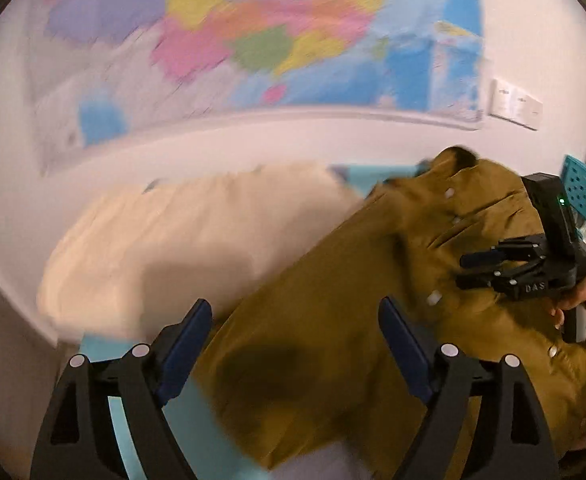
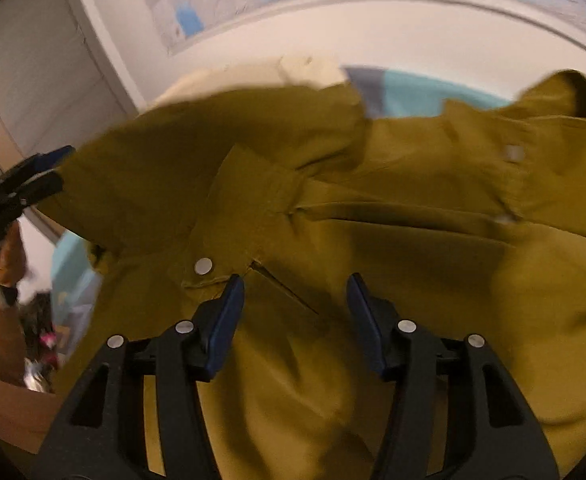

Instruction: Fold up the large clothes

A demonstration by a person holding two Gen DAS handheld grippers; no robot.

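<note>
Nearest the left wrist camera, the left gripper (image 1: 295,320) has its jaws spread wide and released, with nothing clamped between the 2 blue pads. Below them lies the mustard-brown button-up shirt (image 1: 333,320), spread over a light turquoise cloth-covered surface (image 1: 197,420). In the right wrist view, the right gripper (image 2: 295,292) also has its jaws parted and released, hovering just above the shirt's fabric beside a white snap button (image 2: 203,266); the pads press on nothing. The shirt fills most of that view, its collar (image 2: 573,88) lying towards the far right. Beyond the shirt lies a cream-coloured folded cloth (image 1: 173,232), touching the shirt's far edge. A person's hand (image 1: 585,300) grips the right gripper's handle. Farthest back, a colourful wall map (image 1: 253,32) hangs on the white wall, blurred.
</note>
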